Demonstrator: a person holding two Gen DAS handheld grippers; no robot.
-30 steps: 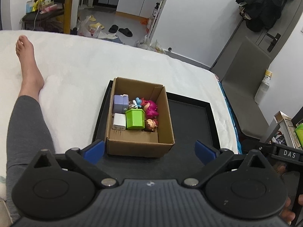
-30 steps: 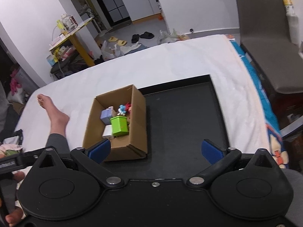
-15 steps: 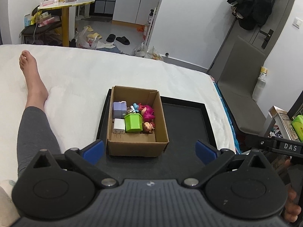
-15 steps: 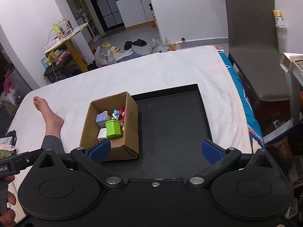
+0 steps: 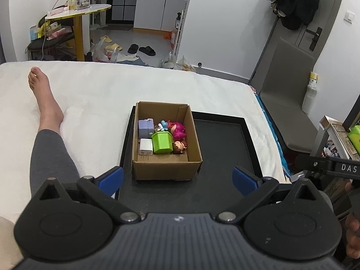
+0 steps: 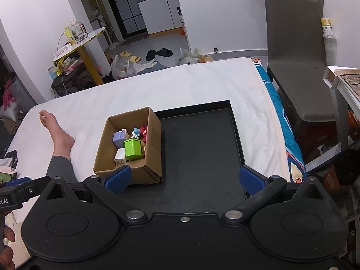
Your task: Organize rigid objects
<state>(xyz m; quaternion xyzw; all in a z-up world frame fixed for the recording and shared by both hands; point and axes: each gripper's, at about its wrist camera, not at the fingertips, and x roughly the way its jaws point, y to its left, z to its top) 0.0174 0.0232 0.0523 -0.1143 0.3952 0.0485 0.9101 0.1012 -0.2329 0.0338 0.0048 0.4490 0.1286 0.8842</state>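
A bare foot (image 5: pixel 42 94) rests on the white bed (image 5: pixel 96 94), well to the left of the cardboard box (image 5: pixel 165 171). The box sits on the left part of the black tray (image 5: pixel 220 139), its left wall along the tray's left rim. Inside it, from the left: a lilac block (image 5: pixel 145 128) with a white charger (image 5: pixel 146 149) just in front of it, a green cube (image 5: pixel 162 142) in the middle, then a pink toy (image 5: pixel 178 130) and a small doll head (image 5: pixel 178 146) by the right wall. The left gripper (image 5: pixel 177 178) hangs in front of the box, fingers wide apart and holding nothing. The right gripper (image 6: pixel 184 180) hangs over the tray to the right of the box, fingers likewise spread and empty.
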